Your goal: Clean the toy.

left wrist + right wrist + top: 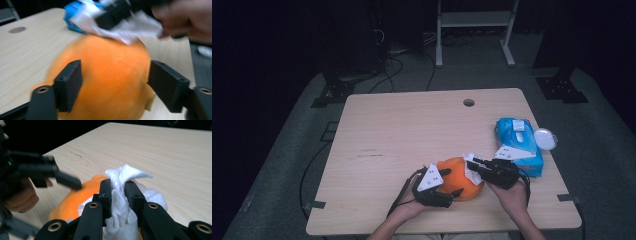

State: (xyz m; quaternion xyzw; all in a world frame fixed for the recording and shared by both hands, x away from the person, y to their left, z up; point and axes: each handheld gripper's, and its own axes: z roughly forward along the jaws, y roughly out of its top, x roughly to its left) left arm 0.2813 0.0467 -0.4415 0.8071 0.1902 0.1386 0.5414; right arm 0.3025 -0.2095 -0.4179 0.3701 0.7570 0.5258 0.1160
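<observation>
Here's the orange plush toy (459, 177) sitting near the front edge of the wooden table (402, 130), right between the person's two hands, and both tools are on it. The left gripper (451, 183) comes in from the toy's near-left side; in the left gripper view its two black jaws stand on either side of the orange plush toy (107, 80), flanking the round body, with the left jaw set against the fur and the right jaw at the toy's edge, and whether those pads actually press I cannot tell, so call it a loose straddle with the jaws spread wide. Over to the right gripper (473, 162): clenched tight on a white tissue (472, 167), and the right gripper view makes that plain, the white tissue (120, 202) bunched up and pinched between the two jaws, a fold poking out above the tips and more of it spilling below. That wad rests on top of the orange plush toy (75, 200), touching its upper surface. In the left gripper view the right gripper (112, 15) shows farther off, blurred, with the tissue draped over the toy's crown. Behind the right hand (512, 197), toward the table's right edge, lies a blue wet-wipes pack (518, 145) with a round white lid (545, 138) just beside it
</observation>
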